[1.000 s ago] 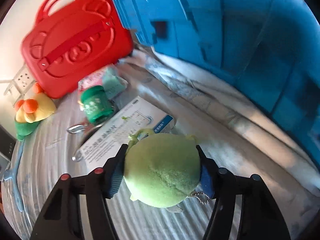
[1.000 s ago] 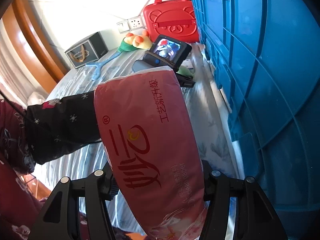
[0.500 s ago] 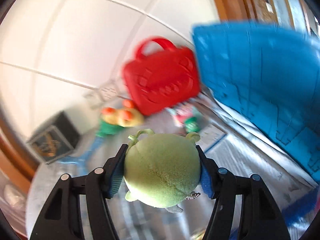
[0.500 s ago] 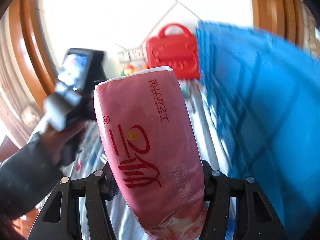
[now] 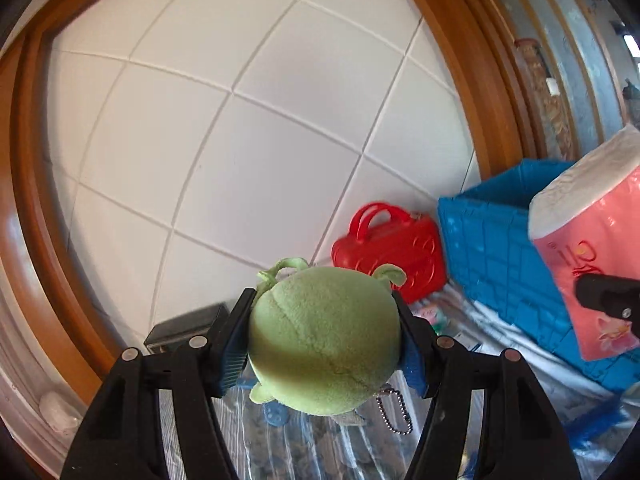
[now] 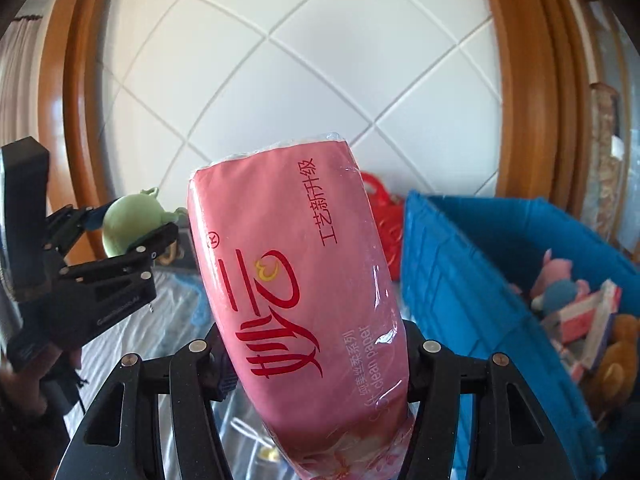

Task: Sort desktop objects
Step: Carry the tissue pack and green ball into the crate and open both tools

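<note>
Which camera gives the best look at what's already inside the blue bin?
The right wrist view: it looks over the blue bin's rim onto soft toys and a small box inside. The left wrist view shows only the blue bin's outer wall and rim, partly behind the pink tissue pack.

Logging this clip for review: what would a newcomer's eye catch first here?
The pink tissue pack, clamped upright in the right tongs, fills the right wrist view. Left of it, the left tongs grip a green plush toy. The blue crate, already holding toys, stands at right.
</note>
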`<state>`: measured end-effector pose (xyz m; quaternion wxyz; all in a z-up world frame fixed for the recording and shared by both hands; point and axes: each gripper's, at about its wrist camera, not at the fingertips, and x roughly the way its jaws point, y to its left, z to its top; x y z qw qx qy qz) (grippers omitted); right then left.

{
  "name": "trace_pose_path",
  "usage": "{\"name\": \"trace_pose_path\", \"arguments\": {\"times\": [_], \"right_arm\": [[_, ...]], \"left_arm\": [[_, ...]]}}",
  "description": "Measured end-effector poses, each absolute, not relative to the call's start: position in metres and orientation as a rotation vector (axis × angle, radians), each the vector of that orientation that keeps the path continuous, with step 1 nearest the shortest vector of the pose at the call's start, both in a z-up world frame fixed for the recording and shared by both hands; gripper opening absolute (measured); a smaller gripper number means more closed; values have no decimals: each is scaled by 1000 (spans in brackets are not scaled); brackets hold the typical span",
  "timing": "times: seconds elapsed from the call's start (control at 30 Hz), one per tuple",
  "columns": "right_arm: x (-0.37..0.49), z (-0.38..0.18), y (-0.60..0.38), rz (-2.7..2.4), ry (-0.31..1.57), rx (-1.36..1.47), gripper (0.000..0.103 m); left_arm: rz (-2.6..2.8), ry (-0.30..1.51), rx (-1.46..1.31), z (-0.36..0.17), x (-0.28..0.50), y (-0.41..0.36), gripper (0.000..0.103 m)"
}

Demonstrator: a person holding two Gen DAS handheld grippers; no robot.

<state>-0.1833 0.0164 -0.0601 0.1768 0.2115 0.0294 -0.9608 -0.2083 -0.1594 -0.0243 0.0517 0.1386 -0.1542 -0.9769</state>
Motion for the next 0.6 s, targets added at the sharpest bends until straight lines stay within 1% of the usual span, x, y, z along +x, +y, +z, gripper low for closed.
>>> {"name": "trace_pose_path", "arguments": {"times": [0.2, 0.33, 0.6], "right_arm": [[-144, -35, 32, -2778, 66, 546, 59], [-144, -11, 50, -2795, 63, 527, 59], [-127, 24, 94, -2784, 194, 549, 59]], "left_arm": [[-3039, -463, 335, 0, -193, -135, 63], [-3062, -483, 278, 16, -181, -111, 63], [-3104, -456, 199, 38, -172, -42, 63]]}}
